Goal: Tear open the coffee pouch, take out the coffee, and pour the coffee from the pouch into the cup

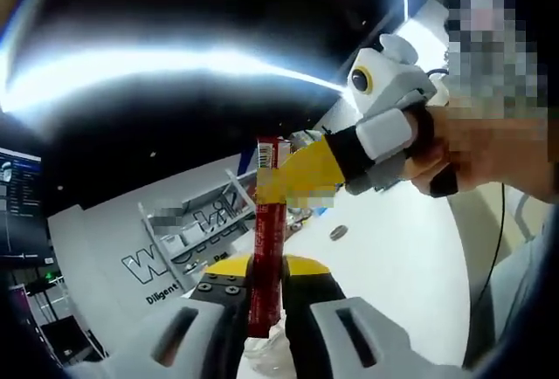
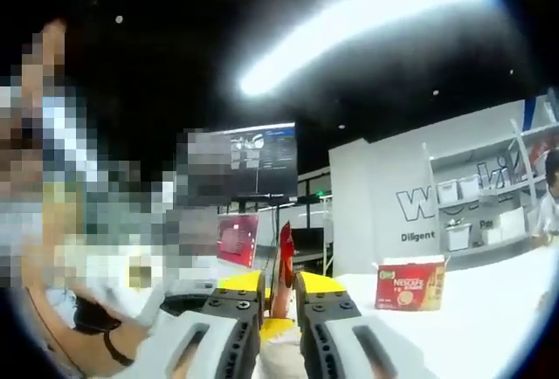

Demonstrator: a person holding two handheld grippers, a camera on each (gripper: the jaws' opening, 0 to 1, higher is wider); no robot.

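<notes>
You held the narrow red stick-shaped coffee pouch [image 1: 265, 239] upright above the white table [image 1: 393, 248], your left gripper [image 1: 264, 305] closed on its lower part so the body stayed fixed. Your right gripper [image 1: 293, 174], reaching in from the right with its yellow-tipped jaws, pinched the pouch's top edge, apparently set for the tear, the two grips placed at opposite ends so a pull could split the seal. In the right gripper view, the right gripper's jaws stood nearly closed on the pouch's thin red edge [image 2: 285, 270]. A red Nescafé carton [image 2: 410, 285] sat well apart on the table. The pouch looked unopened.
</notes>
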